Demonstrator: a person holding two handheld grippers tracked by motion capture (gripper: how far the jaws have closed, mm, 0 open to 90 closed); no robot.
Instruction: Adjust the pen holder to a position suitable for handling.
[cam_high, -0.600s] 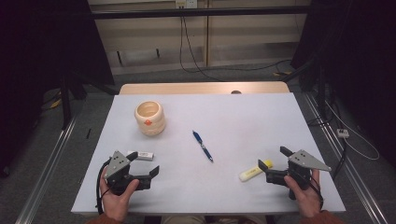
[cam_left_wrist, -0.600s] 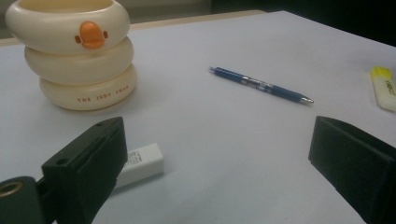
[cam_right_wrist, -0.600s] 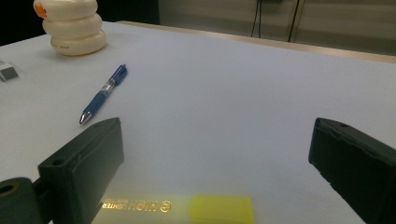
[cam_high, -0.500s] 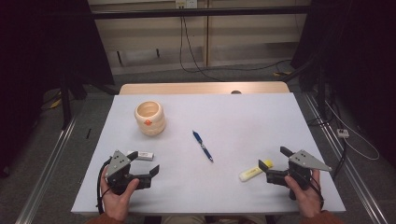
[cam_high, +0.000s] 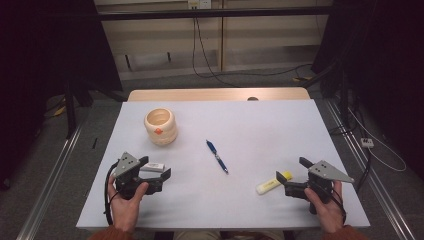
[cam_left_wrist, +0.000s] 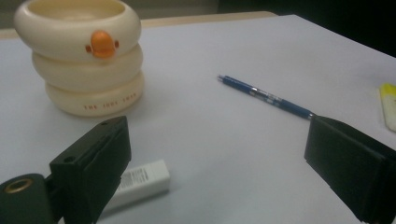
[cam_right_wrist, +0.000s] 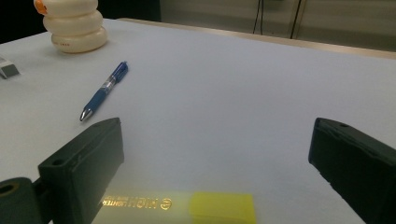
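Unmoved since a moment ago, both tongs (cam_high: 156, 171) (cam_high: 295, 176) wide open and empty beside eraser (cam_high: 151, 167) and highlighter (cam_high: 274, 182): grasping unstarted.

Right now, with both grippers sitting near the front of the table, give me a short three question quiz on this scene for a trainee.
1. True or false: the left gripper is shut on the white eraser.
2. Which item lies nearest the right gripper: A) blue pen, B) yellow highlighter, C) duck-faced cup?
3. Fill in: the cup stands ____ on the white table.

Key: 1 false, its fingers stand apart with the eraser lying loose beside one. 2 B. 3 upright.
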